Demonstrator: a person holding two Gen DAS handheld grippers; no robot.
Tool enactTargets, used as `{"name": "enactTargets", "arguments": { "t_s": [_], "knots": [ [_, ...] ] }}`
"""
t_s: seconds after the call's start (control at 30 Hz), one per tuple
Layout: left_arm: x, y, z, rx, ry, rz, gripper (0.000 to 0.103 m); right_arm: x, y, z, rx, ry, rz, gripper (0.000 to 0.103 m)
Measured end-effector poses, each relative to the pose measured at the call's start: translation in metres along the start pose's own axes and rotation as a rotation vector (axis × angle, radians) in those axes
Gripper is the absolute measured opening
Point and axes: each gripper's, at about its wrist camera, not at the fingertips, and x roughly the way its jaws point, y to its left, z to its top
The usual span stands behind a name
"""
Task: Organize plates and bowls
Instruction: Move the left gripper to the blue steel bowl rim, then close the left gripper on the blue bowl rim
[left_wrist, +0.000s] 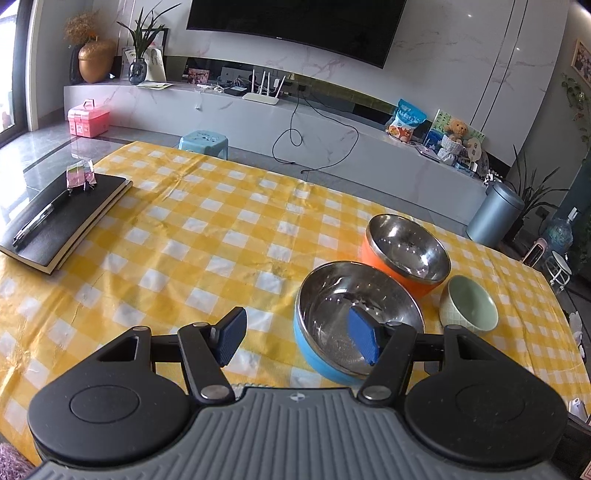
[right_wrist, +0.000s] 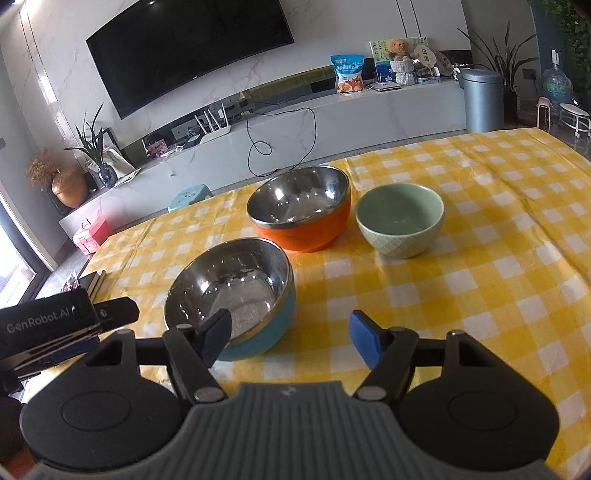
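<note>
Three bowls stand on the yellow checked tablecloth. A blue steel-lined bowl is nearest, an orange steel-lined bowl behind it, a small green ceramic bowl to the right. My left gripper is open, its right finger over the blue bowl's near rim, its left finger outside over the cloth. In the right wrist view the blue bowl, orange bowl and green bowl show. My right gripper is open and empty, just right of the blue bowl.
A black notebook with a pen and a small wrapper lies at the table's left. The left gripper's body shows at the left of the right wrist view. Behind the table stand a TV console, a blue stool and a bin.
</note>
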Motion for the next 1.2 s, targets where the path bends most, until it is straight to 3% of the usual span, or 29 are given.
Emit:
{"name": "enactTargets", "arguments": {
  "t_s": [0.4, 0.5, 0.8, 0.93, 1.07, 1.2],
  "knots": [
    [0.050, 0.004, 0.011, -0.022, 0.065, 0.030, 0.074, 0.050, 0.012, 0.019, 0.008, 0.073, -0.047, 0.068],
    [0.060, 0.002, 0.010, -0.002, 0.077, 0.046, 0.069, 0.062, 0.011, 0.018, 0.022, 0.100, -0.061, 0.061],
    [0.084, -0.005, 0.008, 0.036, 0.104, 0.060, 0.035, 0.087, 0.008, 0.014, 0.078, 0.137, -0.073, 0.033],
    [0.088, -0.005, 0.006, 0.035, 0.114, 0.054, 0.022, 0.091, 0.006, 0.012, 0.092, 0.142, -0.070, 0.016],
    [0.088, -0.006, 0.006, 0.034, 0.120, 0.023, 0.006, 0.091, 0.006, 0.011, 0.090, 0.133, -0.069, 0.014],
    [0.081, -0.011, 0.006, 0.054, 0.110, 0.028, 0.006, 0.088, 0.007, 0.011, 0.095, 0.137, -0.078, 0.013]
  ]
}}
